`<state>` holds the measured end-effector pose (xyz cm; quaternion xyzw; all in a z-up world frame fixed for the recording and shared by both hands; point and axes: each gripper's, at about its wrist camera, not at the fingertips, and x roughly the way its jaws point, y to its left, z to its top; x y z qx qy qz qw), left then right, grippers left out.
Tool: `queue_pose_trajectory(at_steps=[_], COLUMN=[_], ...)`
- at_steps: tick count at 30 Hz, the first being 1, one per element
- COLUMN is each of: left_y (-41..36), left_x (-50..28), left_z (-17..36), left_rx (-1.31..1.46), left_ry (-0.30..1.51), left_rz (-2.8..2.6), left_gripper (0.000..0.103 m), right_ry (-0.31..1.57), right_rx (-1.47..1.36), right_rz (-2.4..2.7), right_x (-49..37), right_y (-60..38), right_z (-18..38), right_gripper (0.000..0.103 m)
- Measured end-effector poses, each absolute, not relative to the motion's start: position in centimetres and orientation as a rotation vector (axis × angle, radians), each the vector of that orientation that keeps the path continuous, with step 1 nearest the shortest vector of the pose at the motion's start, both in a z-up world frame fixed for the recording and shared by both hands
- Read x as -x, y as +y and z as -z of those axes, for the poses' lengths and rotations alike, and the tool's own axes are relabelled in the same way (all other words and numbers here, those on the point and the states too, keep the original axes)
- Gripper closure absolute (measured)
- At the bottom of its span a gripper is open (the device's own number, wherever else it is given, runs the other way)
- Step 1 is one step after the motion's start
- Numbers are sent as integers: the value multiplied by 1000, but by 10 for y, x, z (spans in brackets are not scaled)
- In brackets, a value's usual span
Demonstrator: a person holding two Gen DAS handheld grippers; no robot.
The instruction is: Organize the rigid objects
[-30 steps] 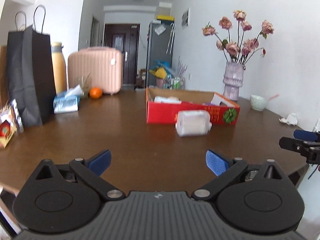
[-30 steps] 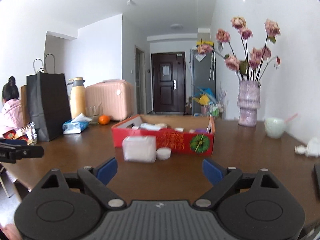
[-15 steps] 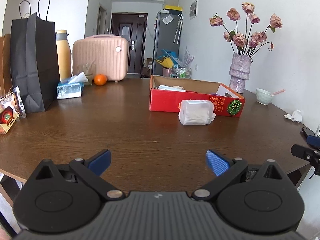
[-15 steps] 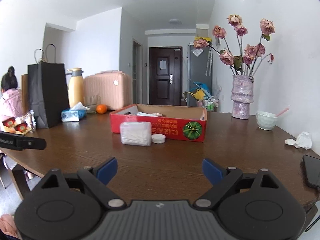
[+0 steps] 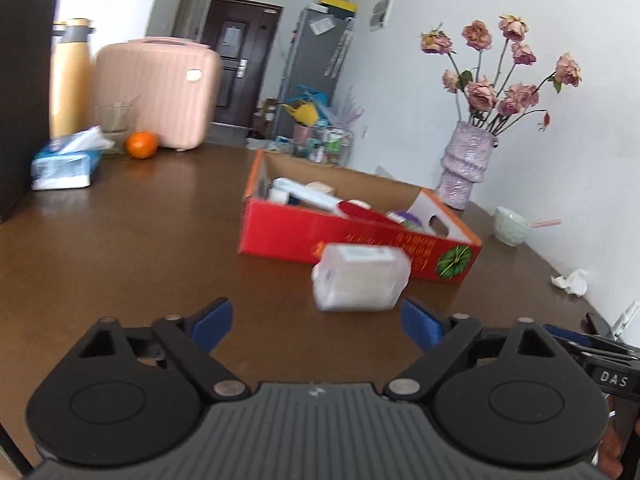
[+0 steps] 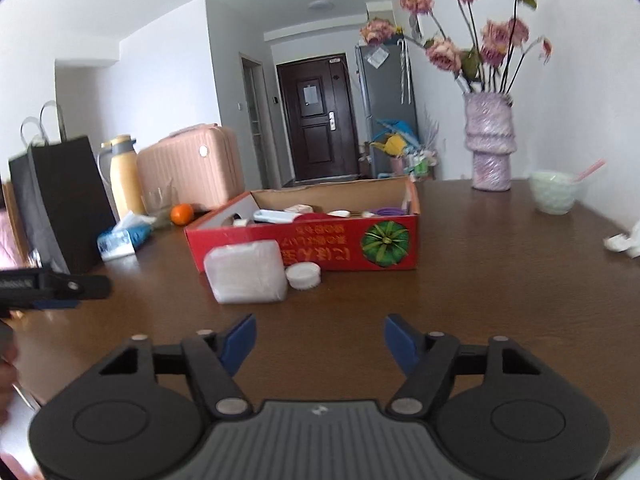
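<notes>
Brown table [image 6: 500, 280], translucent container [image 6: 246, 272] beside red box [image 6: 320, 246], both grippers empty

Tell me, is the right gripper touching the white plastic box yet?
Apart. In the right wrist view, bare table shows between the right gripper and the white plastic box; nothing sits between its jaws, which have just been closing.

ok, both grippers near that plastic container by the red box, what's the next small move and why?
Probably ease the left gripper forward until the plastic container sits between its fingers. The container stands on the table just ahead, outside the red box, untouched. Both grippers' jaws have just been closing with nothing between them; the right gripper is further back and narrower.
</notes>
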<state>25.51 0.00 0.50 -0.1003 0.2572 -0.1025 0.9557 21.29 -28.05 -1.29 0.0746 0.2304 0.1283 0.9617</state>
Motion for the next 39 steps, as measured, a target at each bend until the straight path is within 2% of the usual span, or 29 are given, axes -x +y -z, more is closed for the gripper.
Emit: queue_pose_trajectory(at_steps=[1,3,5,7,9,11,12,13,18,24,30,34,39], left_y=[-4,-9,-12,-14,-17,-16,-15,-13,-7,-11,-15,-15,-16], left_x=[-272,-305,-332,-351,-364,-372,-374,-375,-354,-293,-252,-217,-194], left_z=[-4,1,6,12,15,20,23,25,27,36,45,51,52], left_rx=[211,246,289,311,308,337,358,375,406,407,406,407,392], left_ry=[534,563,595,606,622,636,648,646,605,580,630,655,648], left_rz=[224,254,305,353,348,370,386,392,401,429,442,467,510], left_gripper=[22,38,44,46,64,74,76,76,77,75,75,75,67], right_ry=[474,486,509,528,542,564,574,590,611,633,636,660,668], right_rx=[-181,-215,-238,-273,-323,-386,-410,-428,-483,-430,-372,-354,-361], right_rz=[-283,-332,-349,-373,-403,-419,-427,-431,-453,-473,-479,-488,-484], right_x=[-228,-258,-288,-316,-335,-352,-359,-365,-364,-307,-258,-222,-192], right_y=[-279,-273,-263,-254,-247,-245,-244,-243,-245,-246,-252,-255,-255], right_z=[11,11,14,17,19,24,27,30,42,47,48,49,48], right_gripper=[43,52,60,64,65,67,73,76,77,77,77,71,62])
